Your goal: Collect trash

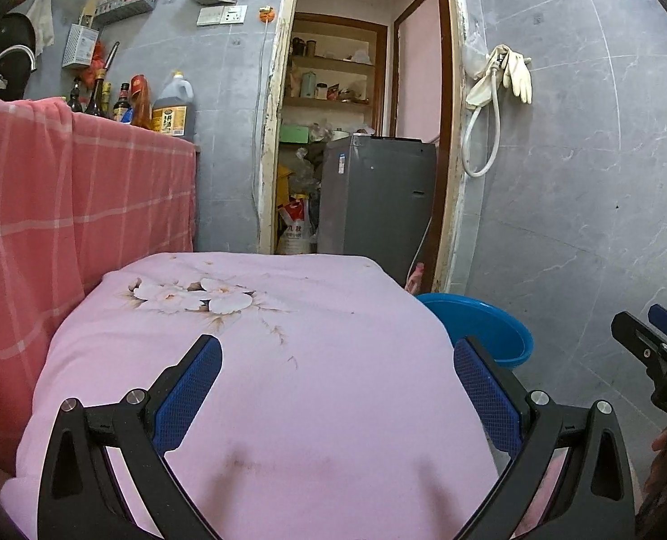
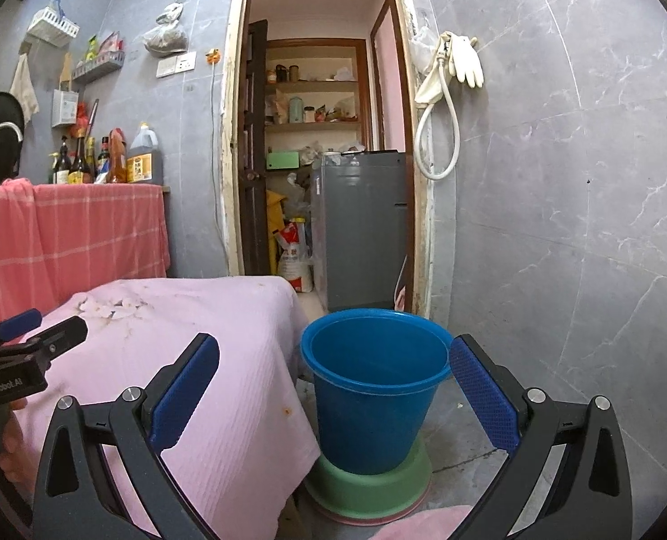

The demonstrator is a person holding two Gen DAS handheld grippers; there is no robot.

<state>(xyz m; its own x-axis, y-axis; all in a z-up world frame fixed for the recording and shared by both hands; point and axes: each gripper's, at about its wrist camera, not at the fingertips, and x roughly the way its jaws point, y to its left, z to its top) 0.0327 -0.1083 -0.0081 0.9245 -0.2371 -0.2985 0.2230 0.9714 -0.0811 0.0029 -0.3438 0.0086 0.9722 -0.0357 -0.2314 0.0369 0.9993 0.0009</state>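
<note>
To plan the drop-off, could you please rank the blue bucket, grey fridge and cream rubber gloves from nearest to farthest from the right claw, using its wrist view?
1. Blue plastic bucket: directly ahead of the right claw, on the floor.
2. Grey metal fridge: behind it, in the doorway.
3. Cream rubber gloves: high on the right wall.

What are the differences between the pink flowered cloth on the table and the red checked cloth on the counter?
The pink flowered cloth is pale pink with white blossoms printed near one corner; the red checked cloth is salmon red with a grid of pale lines. The pink flowered cloth lies mostly flat over a low table, the red checked cloth hangs down like a curtain. Both drape over their edges.
</note>
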